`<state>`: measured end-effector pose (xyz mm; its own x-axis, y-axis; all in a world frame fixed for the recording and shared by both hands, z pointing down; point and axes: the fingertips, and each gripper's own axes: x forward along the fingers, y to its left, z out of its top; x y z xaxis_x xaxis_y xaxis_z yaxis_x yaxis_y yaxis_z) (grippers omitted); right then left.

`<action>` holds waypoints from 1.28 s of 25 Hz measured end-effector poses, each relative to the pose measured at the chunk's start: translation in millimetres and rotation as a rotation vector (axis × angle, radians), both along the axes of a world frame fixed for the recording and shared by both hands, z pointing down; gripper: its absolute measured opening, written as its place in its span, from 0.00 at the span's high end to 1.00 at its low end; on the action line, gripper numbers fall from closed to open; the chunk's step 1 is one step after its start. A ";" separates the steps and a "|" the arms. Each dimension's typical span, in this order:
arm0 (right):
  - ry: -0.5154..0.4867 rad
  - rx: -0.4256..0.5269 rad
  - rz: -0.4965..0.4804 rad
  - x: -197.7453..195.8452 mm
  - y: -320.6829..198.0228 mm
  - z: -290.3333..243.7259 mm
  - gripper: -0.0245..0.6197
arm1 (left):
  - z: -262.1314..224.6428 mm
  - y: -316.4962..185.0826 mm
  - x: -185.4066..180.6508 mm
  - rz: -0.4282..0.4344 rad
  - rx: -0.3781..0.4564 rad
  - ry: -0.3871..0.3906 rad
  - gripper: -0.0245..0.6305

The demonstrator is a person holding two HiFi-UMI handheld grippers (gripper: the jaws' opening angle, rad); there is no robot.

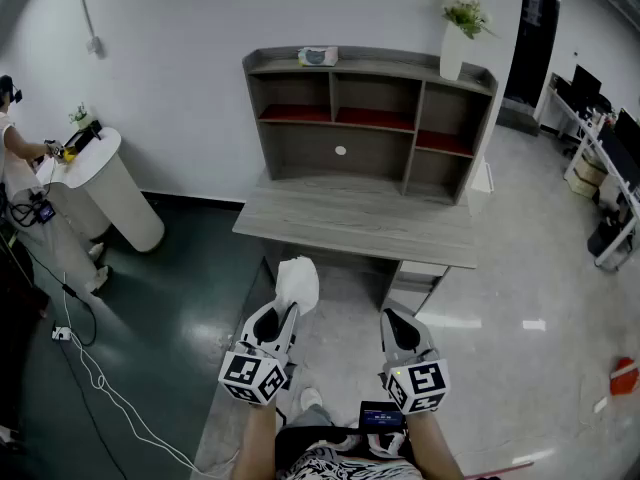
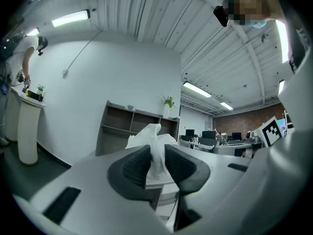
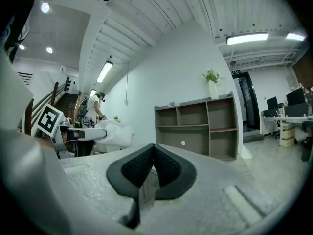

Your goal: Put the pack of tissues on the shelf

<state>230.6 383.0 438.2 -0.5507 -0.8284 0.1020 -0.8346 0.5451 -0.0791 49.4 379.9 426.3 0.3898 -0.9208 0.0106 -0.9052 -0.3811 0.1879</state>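
My left gripper [image 1: 284, 314] is shut on the pack of tissues [image 1: 298, 280], a soft white plastic-wrapped bundle that sticks out past the jaws. In the left gripper view the pack [image 2: 153, 137] is pinched between the two dark pads of that gripper [image 2: 156, 163]. The grey shelf [image 1: 370, 118] with open compartments stands on a desk [image 1: 360, 223] ahead of me, some way beyond both grippers. My right gripper [image 1: 396, 320] is shut with nothing in it; its pads meet in the right gripper view [image 3: 154, 156], where the shelf [image 3: 205, 127] and the held pack [image 3: 117, 134] also show.
A white vase with a plant [image 1: 455, 40] and a small object [image 1: 318, 56] sit on the shelf's top. At the left a person [image 1: 20, 168] stands by a white round stand [image 1: 112, 186]. Cables [image 1: 90, 368] trail over the floor. Desks with monitors [image 1: 605, 163] line the right.
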 end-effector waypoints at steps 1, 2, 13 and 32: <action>0.000 0.002 0.000 1.1 2.0 -0.1 0.95 | -0.9 1.8 0.4 -0.003 0.001 -0.003 0.82; 0.002 0.005 -0.002 2.0 3.9 -0.3 0.95 | -1.8 3.4 0.7 -0.006 0.003 -0.006 0.83; 0.026 0.025 -0.089 -9.3 -11.0 -1.1 0.95 | -12.5 -9.4 -13.2 -0.062 0.026 -0.005 0.84; 0.064 -0.069 -0.014 -133.8 -315.8 39.0 0.95 | -7.0 -316.4 -144.1 -0.013 0.025 -0.014 0.85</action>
<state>96.8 67.1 477.2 -0.5531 -0.8103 0.1939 -0.8313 0.5521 -0.0639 -94.6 63.4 419.3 0.3775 -0.9260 -0.0067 -0.9128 -0.3734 0.1654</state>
